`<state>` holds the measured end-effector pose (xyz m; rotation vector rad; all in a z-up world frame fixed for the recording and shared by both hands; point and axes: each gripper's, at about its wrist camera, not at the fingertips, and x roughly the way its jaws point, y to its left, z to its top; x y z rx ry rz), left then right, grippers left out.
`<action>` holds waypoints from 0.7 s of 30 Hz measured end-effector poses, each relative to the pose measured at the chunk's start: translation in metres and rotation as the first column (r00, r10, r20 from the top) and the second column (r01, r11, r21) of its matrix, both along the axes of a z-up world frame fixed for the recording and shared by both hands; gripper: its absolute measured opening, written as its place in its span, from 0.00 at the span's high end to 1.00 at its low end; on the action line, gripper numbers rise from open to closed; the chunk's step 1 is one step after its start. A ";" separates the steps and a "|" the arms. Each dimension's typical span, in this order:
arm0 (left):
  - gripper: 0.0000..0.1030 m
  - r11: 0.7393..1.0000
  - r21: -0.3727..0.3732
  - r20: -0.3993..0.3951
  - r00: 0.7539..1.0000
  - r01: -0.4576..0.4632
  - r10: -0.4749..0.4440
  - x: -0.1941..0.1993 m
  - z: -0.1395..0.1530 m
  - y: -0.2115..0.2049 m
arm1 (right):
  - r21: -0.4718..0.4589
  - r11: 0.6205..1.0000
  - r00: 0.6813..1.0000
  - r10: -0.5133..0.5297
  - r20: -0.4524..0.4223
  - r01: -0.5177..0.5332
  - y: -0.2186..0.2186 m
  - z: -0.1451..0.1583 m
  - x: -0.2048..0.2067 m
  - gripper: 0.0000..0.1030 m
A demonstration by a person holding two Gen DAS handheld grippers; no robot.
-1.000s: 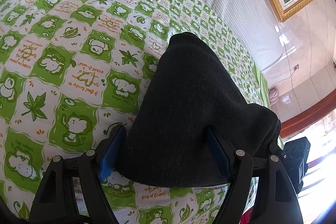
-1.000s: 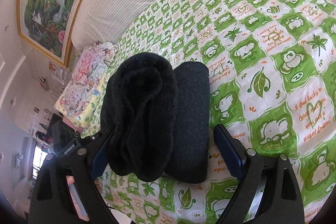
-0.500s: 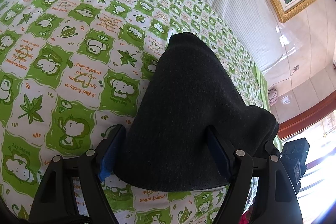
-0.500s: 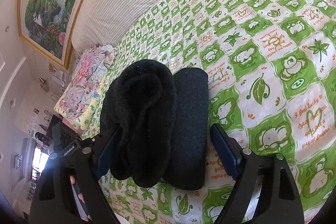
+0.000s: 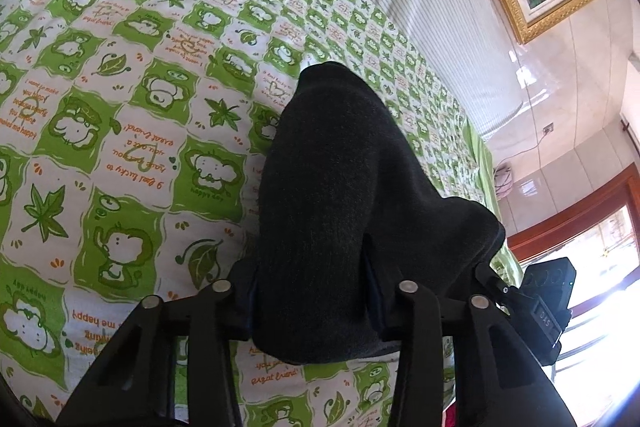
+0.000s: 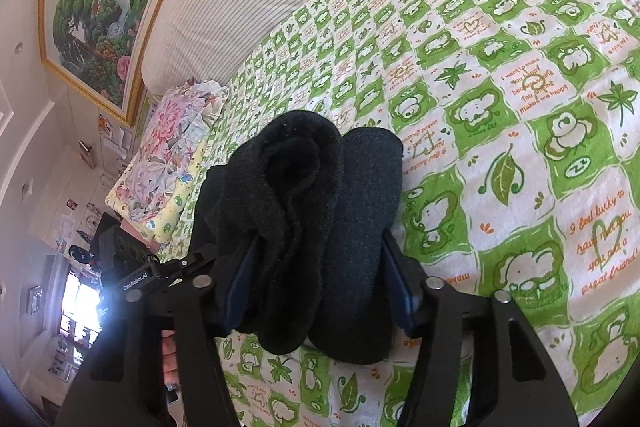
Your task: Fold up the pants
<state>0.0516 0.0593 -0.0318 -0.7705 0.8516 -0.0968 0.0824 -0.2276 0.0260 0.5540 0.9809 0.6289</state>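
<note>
My left fingers [image 5: 312, 299] and right fingers [image 6: 316, 291] pinch the folded black pants [image 5: 340, 195] between them; the thick layers could slip, unrolling onto the bed [image 5: 120, 115].

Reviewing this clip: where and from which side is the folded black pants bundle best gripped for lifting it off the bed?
Probably at its two short ends, as now: the left gripper and right gripper each come in along the green bedspread and pinch the black pants across the whole stack. The right-end layers are loose rolls, so clamping all of them keeps the fold together.
</note>
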 end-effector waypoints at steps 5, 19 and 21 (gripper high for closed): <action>0.66 1.000 0.021 0.027 1.000 0.002 -0.003 -0.001 0.015 -0.003 | 0.000 1.000 1.000 0.019 0.020 -0.019 0.006 0.011 0.005 0.55; 0.67 0.990 0.108 0.111 0.991 -0.091 0.079 -0.001 0.064 0.030 | 0.036 0.994 0.990 0.100 0.104 -0.104 0.053 0.047 0.049 0.59; 0.67 0.988 0.112 0.115 0.989 -0.110 0.098 0.004 0.067 0.040 | 0.040 0.992 0.988 0.113 0.110 -0.118 0.064 0.049 0.061 0.59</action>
